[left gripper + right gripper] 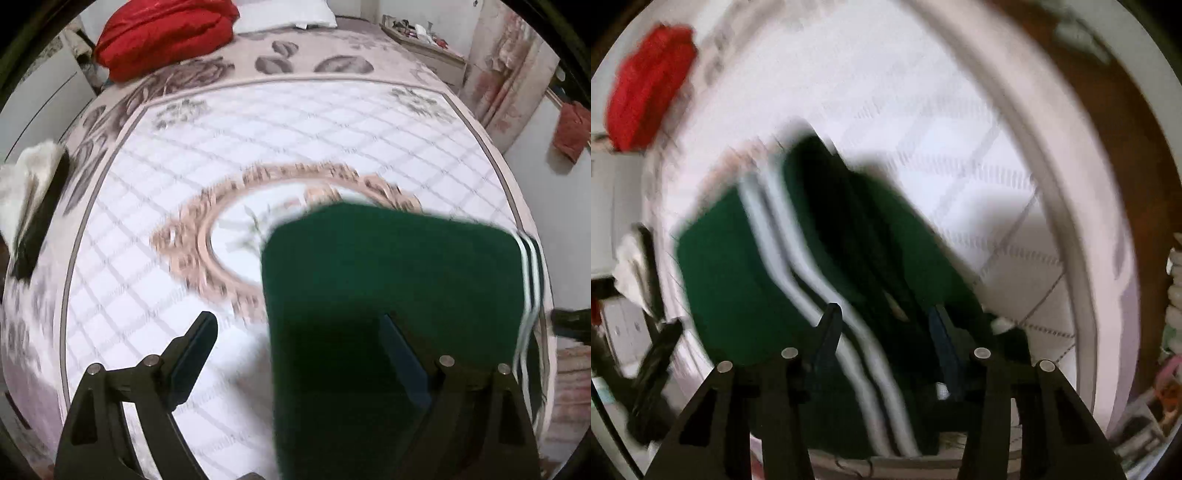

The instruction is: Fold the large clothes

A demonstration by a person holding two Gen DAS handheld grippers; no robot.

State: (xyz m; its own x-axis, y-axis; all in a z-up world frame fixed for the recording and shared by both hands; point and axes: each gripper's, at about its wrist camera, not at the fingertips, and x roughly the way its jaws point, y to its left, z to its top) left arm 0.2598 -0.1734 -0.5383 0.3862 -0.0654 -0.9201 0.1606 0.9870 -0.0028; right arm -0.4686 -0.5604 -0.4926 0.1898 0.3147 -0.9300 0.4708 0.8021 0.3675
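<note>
Green garment lies folded on bed; left gripper and right gripper both spread, empty.

Patterned bedspread on bed; red pillow; floral curtain.

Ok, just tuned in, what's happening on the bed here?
A person with a gripper in each hand is folding a green garment with white stripes on the bed. Both the left gripper and the right gripper are open over the garment, gripping nothing. It looks folded into a compact block. Both views are blurred. A red bundle sits at the far end.
</note>
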